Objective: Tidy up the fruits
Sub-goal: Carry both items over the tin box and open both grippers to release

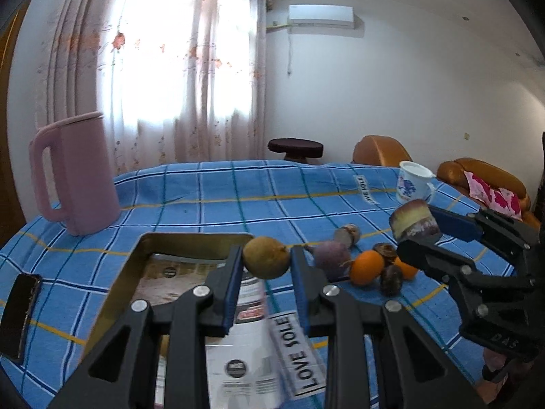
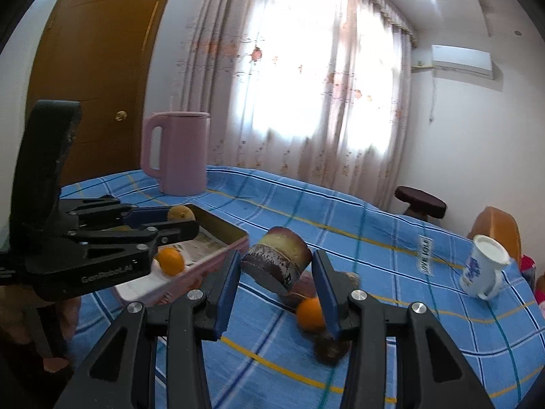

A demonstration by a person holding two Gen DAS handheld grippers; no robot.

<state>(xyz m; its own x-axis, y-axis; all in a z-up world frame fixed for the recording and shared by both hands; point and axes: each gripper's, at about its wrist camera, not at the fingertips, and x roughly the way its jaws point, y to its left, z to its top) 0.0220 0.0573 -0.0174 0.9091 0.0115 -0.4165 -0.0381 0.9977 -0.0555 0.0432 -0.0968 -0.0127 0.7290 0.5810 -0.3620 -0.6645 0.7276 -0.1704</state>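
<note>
"LOVE SOLE": labels on blue checked tablecloth (image 1: 204,197). "GenRobot.AI": side of left gripper (image 2: 190,220). "DAS": right gripper (image 1: 414,225) body.

A pink jug (image 1: 76,173) is standing on the blue checked cloth (image 1: 211,191); a flowered cup (image 1: 412,182) is sitting far right; a black phone (image 1: 20,313) is lying left.

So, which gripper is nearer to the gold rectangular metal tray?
Left. The left gripper, shut on a round yellow-green fruit, hangs at the gold rectangular metal tray. The right gripper, holding a cut sugarcane piece, is beside it, over the blue cloth.
</note>
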